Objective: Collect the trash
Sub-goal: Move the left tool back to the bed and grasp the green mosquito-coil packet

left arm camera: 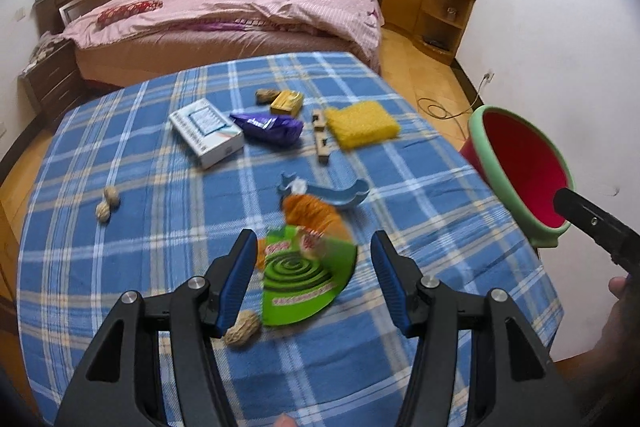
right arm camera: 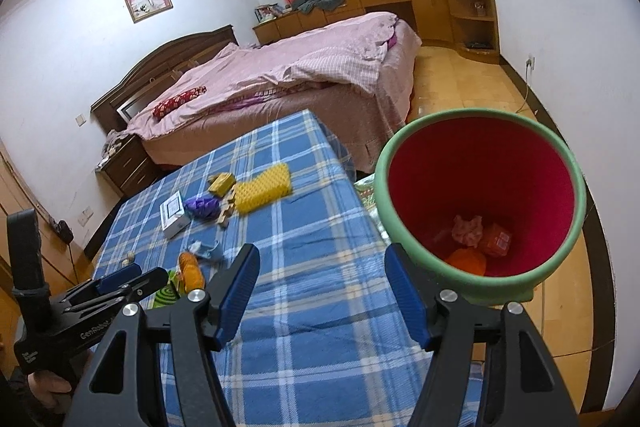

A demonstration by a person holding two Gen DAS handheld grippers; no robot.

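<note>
Trash items lie scattered on the desk [left arm camera: 120, 131], which is covered with a blue checked cloth. Nearest the left gripper [left arm camera: 314, 279] are a peanut [left arm camera: 242, 327] and a green wrapper [left arm camera: 306, 277] printed with a spiral; the wrapper lies between and below the jaws, which stand open and grip nothing. Just beyond it lies an orange wrapper [left arm camera: 314, 215], touching a small blue dish [left arm camera: 344, 193]. Farther out sit a white box [left arm camera: 206, 131], a purple bag [left arm camera: 272, 127], a yellow sponge [left arm camera: 362, 125] and two walnuts [left arm camera: 107, 203].

The right gripper [right arm camera: 322, 291] also stands open and empty, above the desk edge. The bin [right arm camera: 472, 271], red inside with a green rim, stands just beside the desk on its right and already holds a few orange and pink scraps.

The step in hand appears to be the pick of the green wrapper. For a sound grasp, the left jaws should descend until both pads straddle the wrapper, then close on a raised edge rather than the flat face, since thin film tends to slip. The peanut should stay clear of the left pad. The bed [left arm camera: 224, 15] beyond is not involved.
</note>
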